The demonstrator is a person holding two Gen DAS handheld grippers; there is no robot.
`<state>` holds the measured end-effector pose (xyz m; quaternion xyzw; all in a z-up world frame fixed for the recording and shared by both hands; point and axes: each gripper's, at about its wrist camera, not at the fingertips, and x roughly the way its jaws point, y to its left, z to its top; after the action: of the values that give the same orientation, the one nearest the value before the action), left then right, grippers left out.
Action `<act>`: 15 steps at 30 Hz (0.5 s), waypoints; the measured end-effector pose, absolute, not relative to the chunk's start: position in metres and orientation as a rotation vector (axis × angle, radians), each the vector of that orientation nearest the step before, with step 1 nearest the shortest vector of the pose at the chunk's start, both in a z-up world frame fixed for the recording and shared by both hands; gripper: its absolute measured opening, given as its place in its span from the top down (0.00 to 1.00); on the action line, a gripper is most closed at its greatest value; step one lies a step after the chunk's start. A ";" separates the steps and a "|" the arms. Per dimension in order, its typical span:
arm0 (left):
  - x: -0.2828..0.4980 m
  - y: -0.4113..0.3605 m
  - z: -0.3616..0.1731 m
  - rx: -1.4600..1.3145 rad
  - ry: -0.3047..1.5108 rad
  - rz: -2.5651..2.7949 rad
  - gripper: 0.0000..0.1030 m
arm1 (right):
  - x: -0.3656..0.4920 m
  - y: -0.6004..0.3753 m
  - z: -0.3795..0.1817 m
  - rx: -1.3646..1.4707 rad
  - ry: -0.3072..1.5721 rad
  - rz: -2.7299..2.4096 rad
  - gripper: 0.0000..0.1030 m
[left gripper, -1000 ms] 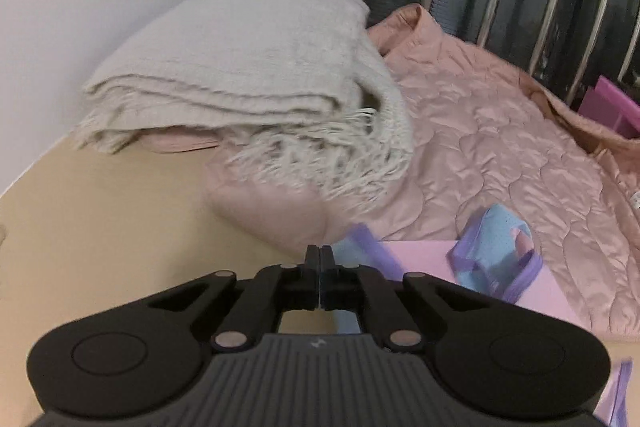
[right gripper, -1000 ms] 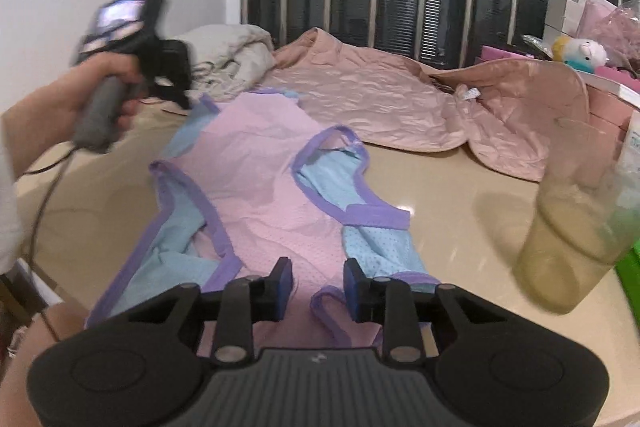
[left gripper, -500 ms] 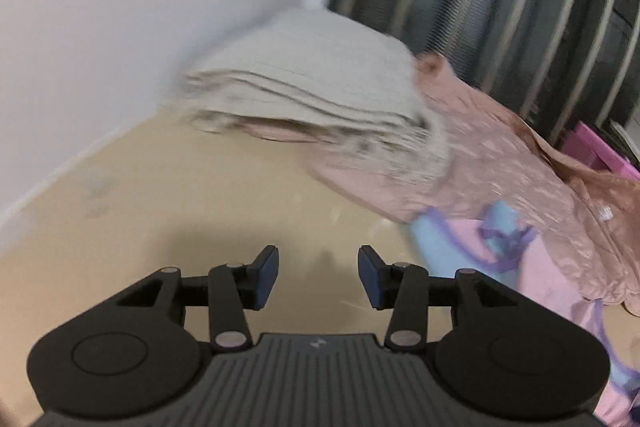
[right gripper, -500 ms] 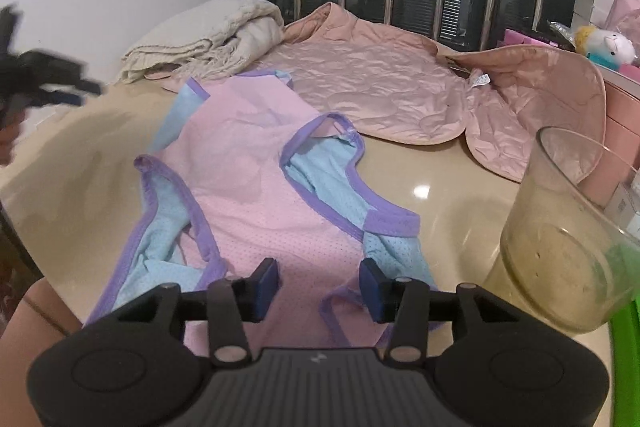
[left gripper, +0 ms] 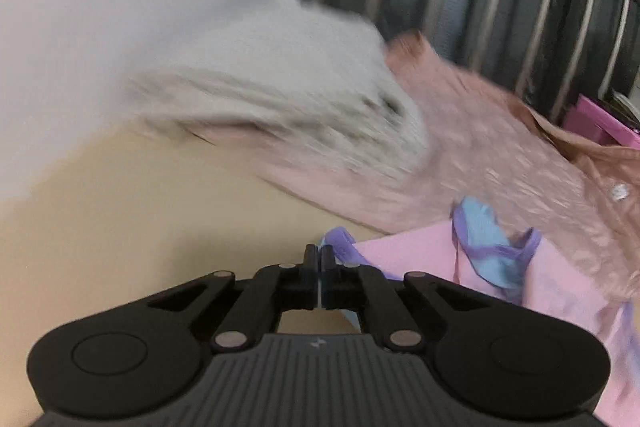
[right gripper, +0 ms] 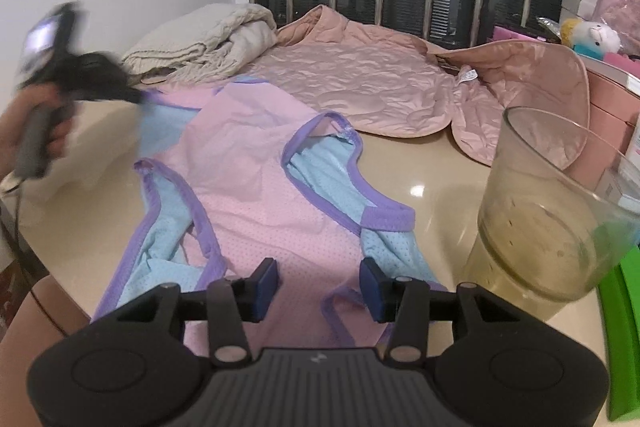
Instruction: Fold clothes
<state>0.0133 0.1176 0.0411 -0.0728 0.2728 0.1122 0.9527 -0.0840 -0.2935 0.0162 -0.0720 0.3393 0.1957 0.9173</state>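
- Left gripper [left gripper: 320,255] fingers together, clamped on the pink garment's [right gripper: 256,187] far purple-trimmed corner; right gripper [right gripper: 319,285] fingers apart over its near end, having just opened.
- Garment lies flat on the tabletop [right gripper: 432,163], long axis running away from the right gripper toward the quilted jacket [right gripper: 360,87].

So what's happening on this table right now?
A person holding a gripper in each hand is starting to fold a pink tank top with purple trim, spread flat on the beige table. The left gripper is shut at the top's far corner, apparently pinching the purple edge. The right gripper hovers open over the near hem, gripping nothing. A quilted pink jacket, a folded cream blanket and a glass sit nearby.
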 end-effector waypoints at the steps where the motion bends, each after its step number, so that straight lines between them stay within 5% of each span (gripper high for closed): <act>1: -0.016 0.128 0.045 -0.130 0.500 0.291 1.00 | -0.079 -0.291 0.017 -0.153 0.705 0.412 0.57; 5: -0.121 0.137 0.053 -0.096 0.326 0.480 0.99 | -0.050 -0.269 0.020 -0.203 0.731 0.446 0.56; 9: -0.156 0.104 0.023 0.011 0.438 0.339 0.87 | -0.019 -0.229 0.038 -0.350 0.742 0.347 0.57; 11: -0.163 0.113 0.017 -0.088 0.467 0.371 0.75 | -0.027 -0.205 0.064 -0.391 0.666 0.385 0.55; 15: -0.172 0.149 0.017 -0.306 0.487 0.443 0.67 | -0.048 -0.147 0.109 -0.428 0.527 0.588 0.46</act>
<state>-0.1722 0.1492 0.0166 -0.1496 0.2379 0.2169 0.9349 -0.0477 -0.1468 0.1089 -0.2070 0.2549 0.2842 0.9008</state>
